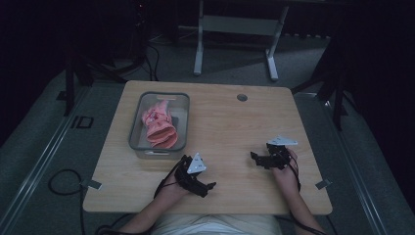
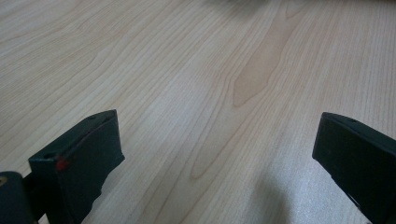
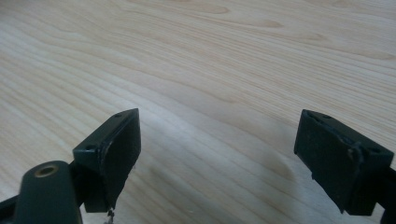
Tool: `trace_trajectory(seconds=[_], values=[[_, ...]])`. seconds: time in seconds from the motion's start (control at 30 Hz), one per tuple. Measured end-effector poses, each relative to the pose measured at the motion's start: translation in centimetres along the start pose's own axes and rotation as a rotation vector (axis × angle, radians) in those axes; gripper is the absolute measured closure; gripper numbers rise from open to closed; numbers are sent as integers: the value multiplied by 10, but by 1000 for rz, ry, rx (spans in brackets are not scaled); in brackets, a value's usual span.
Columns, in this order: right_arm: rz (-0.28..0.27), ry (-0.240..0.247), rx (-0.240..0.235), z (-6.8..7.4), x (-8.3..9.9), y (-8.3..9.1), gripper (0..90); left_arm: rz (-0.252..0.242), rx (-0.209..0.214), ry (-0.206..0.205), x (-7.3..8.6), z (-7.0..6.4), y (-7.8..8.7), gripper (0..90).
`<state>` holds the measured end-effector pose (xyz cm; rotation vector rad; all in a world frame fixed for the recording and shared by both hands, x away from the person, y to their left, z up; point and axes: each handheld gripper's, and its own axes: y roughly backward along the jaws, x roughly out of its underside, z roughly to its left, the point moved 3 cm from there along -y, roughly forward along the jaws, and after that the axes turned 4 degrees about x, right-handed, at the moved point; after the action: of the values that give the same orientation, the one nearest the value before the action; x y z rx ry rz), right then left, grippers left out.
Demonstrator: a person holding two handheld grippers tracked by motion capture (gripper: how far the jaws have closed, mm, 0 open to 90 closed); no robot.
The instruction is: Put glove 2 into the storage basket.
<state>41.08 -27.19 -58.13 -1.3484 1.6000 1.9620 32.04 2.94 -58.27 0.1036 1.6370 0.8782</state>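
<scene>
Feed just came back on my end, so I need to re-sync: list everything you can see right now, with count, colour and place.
Table: one, light wood, centre of the high view.
Bin: one, grey with clear walls, on the table's far left part.
Cloth items: pink, bundled inside the bin; count unclear.
Grommet: one, grey, round, near the table's far edge.
Desk frame: one, grey, on the floor beyond the table.
Left gripper: one, black, open, low over the near left of the table.
Right gripper: one, black, open, near right of the table.
</scene>
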Motion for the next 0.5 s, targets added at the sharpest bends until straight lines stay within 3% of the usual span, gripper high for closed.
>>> trace_trajectory(seconds=[0.17,0.5], values=[[-5,-15,9,-4,1,1,147,-5,-12,-17,2,-3,1,9],[-5,-17,16,-8,1,2,148,-26,-9,-11,4,-2,2,9]])
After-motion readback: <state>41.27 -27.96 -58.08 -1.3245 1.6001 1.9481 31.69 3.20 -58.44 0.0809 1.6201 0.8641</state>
